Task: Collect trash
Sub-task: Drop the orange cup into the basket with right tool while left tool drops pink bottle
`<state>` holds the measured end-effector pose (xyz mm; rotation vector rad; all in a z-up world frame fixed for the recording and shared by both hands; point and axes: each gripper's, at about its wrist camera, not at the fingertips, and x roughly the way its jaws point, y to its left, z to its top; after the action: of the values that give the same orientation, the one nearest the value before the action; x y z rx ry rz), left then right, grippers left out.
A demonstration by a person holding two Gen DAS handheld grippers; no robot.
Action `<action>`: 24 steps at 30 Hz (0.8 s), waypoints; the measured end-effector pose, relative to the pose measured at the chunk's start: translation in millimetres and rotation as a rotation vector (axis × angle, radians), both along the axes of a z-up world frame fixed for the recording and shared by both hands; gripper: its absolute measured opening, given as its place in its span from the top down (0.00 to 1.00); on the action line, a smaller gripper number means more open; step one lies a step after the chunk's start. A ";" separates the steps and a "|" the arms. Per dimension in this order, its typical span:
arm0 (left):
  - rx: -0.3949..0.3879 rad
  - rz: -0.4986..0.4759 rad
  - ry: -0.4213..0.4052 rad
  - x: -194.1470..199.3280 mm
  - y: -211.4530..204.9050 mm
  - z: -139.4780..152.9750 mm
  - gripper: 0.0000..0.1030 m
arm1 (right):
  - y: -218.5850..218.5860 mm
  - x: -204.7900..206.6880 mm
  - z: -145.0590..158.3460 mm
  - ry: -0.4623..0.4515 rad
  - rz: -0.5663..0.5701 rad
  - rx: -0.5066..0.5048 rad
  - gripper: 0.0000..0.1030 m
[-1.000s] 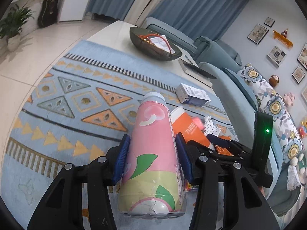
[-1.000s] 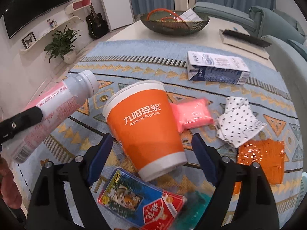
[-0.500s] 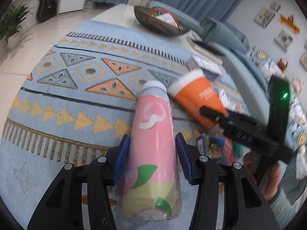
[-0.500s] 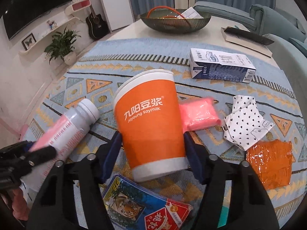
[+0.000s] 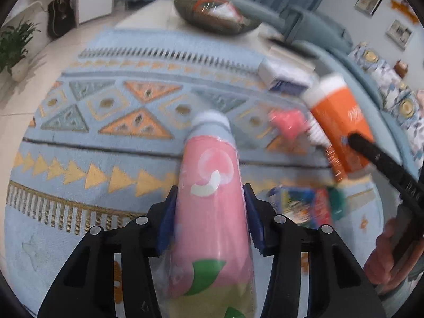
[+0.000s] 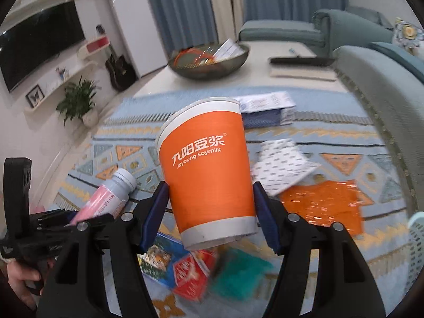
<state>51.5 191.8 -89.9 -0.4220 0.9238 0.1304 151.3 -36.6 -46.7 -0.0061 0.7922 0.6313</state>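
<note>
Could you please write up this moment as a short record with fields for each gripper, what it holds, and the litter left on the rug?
left gripper: shut on pink bottle, cap pointing away
right gripper: shut on orange cup, rim up, tilted
rug: blue, triangle pattern
litter on rug: white-and-blue carton, dotted wrapper, orange foil, colourful packet
behind: dark bowl on pale table

A matt paper cup, a glossy plastic-sleeved bottle and shiny crinkled orange foil over woven rug.
</note>
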 end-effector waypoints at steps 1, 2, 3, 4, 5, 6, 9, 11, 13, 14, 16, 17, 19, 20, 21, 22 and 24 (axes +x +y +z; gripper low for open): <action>-0.010 -0.008 -0.033 -1.6 -5.0 7.6 0.56 | -11.8 -4.6 5.8 -0.018 -0.022 0.002 0.41; -0.015 -0.019 -0.062 -2.5 -11.4 16.1 0.56 | -20.4 -6.8 9.0 -0.030 -0.037 0.002 0.41; -0.011 -0.045 -0.101 -1.9 -23.2 28.9 0.56 | -30.9 -11.0 13.2 -0.045 -0.057 0.002 0.41; -0.008 -0.062 -0.123 0.1 -31.9 36.6 0.56 | -41.1 -14.9 17.5 -0.059 -0.077 0.004 0.41; -0.008 -0.083 -0.150 2.0 -42.2 45.2 0.56 | -57.1 -20.6 23.7 -0.079 -0.109 0.008 0.41; -0.012 -0.116 -0.187 5.4 -58.1 57.6 0.56 | -65.8 -23.6 27.2 -0.087 -0.127 0.013 0.41; -0.020 -0.202 -0.225 23.3 -101.9 78.6 0.56 | -110.6 -34.1 40.3 -0.116 -0.215 0.032 0.41; -0.034 -0.259 -0.237 33.0 -128.9 85.9 0.56 | -139.6 -39.8 45.9 -0.128 -0.275 0.035 0.41; -0.046 -0.328 -0.259 42.2 -166.9 94.9 0.56 | -169.0 -44.8 49.5 -0.133 -0.329 0.043 0.41; -0.050 -0.356 -0.267 46.6 -182.7 98.2 0.56 | -188.5 -47.1 50.6 -0.133 -0.367 0.042 0.41; -0.065 -0.425 -0.280 55.0 -219.4 101.2 0.56 | -222.8 -50.4 50.3 -0.126 -0.437 0.035 0.41; -0.081 -0.465 -0.286 61.4 -239.6 102.1 0.55 | -237.1 -51.0 49.0 -0.121 -0.466 0.033 0.41; -0.100 -0.514 -0.279 69.5 -268.2 98.3 0.55 | -265.4 -52.0 45.2 -0.104 -0.526 0.031 0.41; -0.105 -0.535 -0.275 74.1 -281.7 95.5 0.55 | -283.5 -52.9 40.8 -0.086 -0.568 0.030 0.41; -0.109 -0.563 -0.270 81.2 -298.8 92.3 0.55 | -298.5 -53.7 37.0 -0.070 -0.603 0.035 0.41; -0.113 -0.583 -0.264 87.2 -311.5 89.6 0.55 | -314.1 -54.5 32.0 -0.051 -0.638 0.046 0.41; -0.117 -0.627 -0.245 98.0 -340.1 82.0 0.55 | -339.9 -55.9 21.4 -0.014 -0.700 0.061 0.41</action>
<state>149.5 -148.4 -8.0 -0.2324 0.7862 -0.5391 95.4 -376.5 -25.3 0.3104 0.7012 -0.0093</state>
